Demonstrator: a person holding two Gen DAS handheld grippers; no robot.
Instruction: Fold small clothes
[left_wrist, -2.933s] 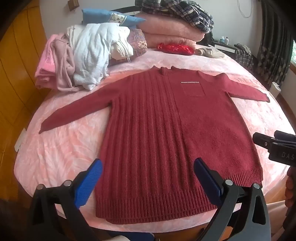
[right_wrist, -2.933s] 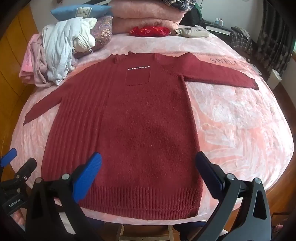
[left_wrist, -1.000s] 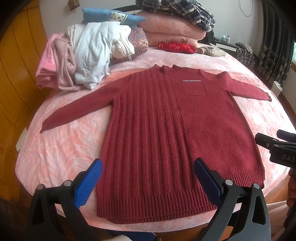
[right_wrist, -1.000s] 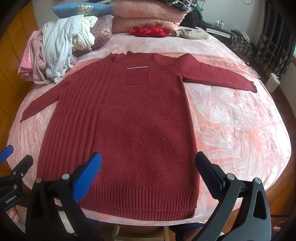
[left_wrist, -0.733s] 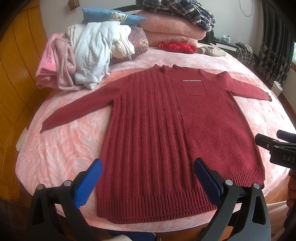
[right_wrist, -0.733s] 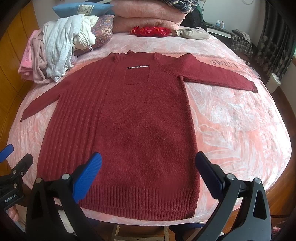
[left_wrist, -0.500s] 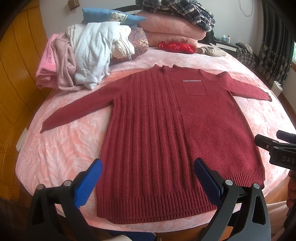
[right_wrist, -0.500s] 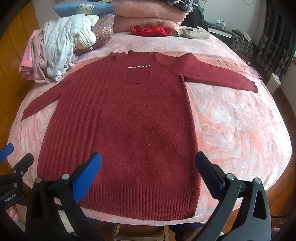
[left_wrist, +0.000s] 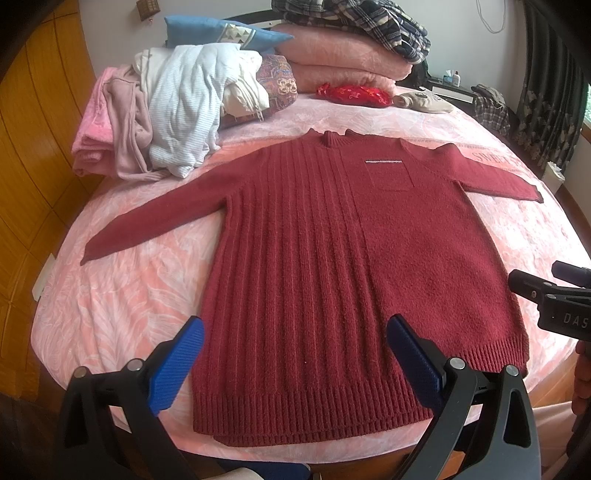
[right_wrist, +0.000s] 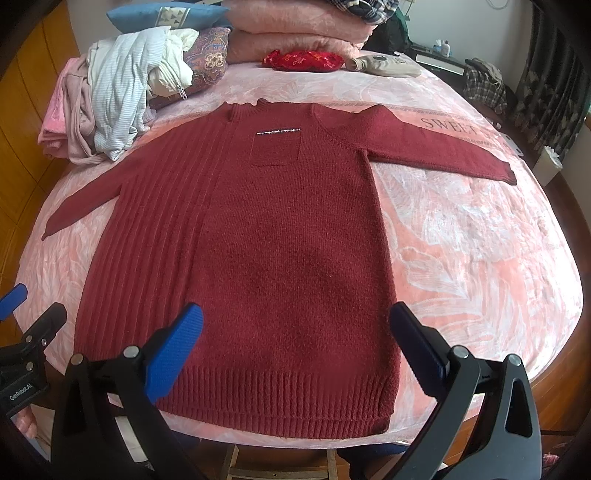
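A dark red knit sweater (left_wrist: 332, 258) lies flat, front up, on the pink bed cover (left_wrist: 122, 306), sleeves spread left and right, hem toward me. It also shows in the right wrist view (right_wrist: 280, 251). My left gripper (left_wrist: 295, 354) is open and empty, hovering over the hem's left half. My right gripper (right_wrist: 295, 343) is open and empty, hovering over the hem's right half. The right gripper's tip shows at the right edge of the left wrist view (left_wrist: 546, 295). The left gripper's tip shows at the left edge of the right wrist view (right_wrist: 33, 328).
A heap of white and pink clothes (left_wrist: 166, 125) sits at the bed's far left. Stacked pink blankets (left_wrist: 343, 62), a blue pillow (left_wrist: 221, 33), a red pouch (left_wrist: 354, 94) and a beige item (left_wrist: 424, 101) lie along the far end. Wooden panelling (left_wrist: 26, 155) stands at left, curtains (left_wrist: 554, 92) at right.
Almost nothing moves; both grippers stay open over the hem with only a slight drift of view. The sweater has not moved.
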